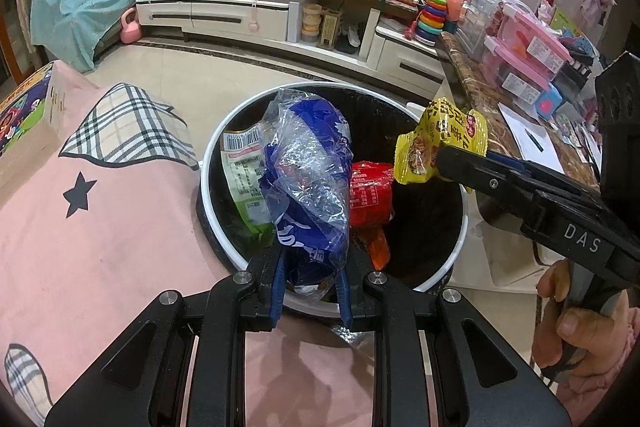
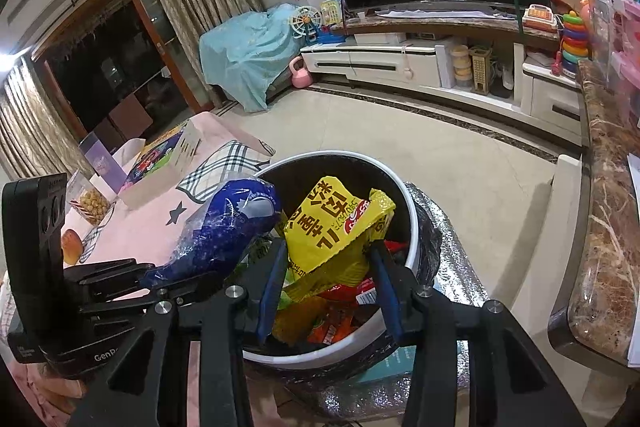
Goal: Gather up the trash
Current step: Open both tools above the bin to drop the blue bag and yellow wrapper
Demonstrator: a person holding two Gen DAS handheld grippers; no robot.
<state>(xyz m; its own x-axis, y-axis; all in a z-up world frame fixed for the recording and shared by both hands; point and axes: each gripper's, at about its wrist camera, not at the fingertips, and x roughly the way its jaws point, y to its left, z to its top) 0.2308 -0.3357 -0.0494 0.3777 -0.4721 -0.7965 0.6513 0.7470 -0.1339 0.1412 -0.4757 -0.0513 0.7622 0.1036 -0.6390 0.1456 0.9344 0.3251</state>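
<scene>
Left gripper [image 1: 310,291] pinching blue bag [image 1: 308,179], right gripper [image 2: 326,287] pinching yellow packet [image 2: 332,227] — both hang directly over bin [image 1: 332,87], long axes upright; release drops them straight in, neither nearer.

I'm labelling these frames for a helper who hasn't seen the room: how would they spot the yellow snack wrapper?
Find the round bin with the white rim beside the pink cloth. Above its right side, the right tool pinches the yellow snack wrapper. Unlike the blue and clear plastic bag in the left tool, it is bright yellow with bold dark lettering.
</scene>
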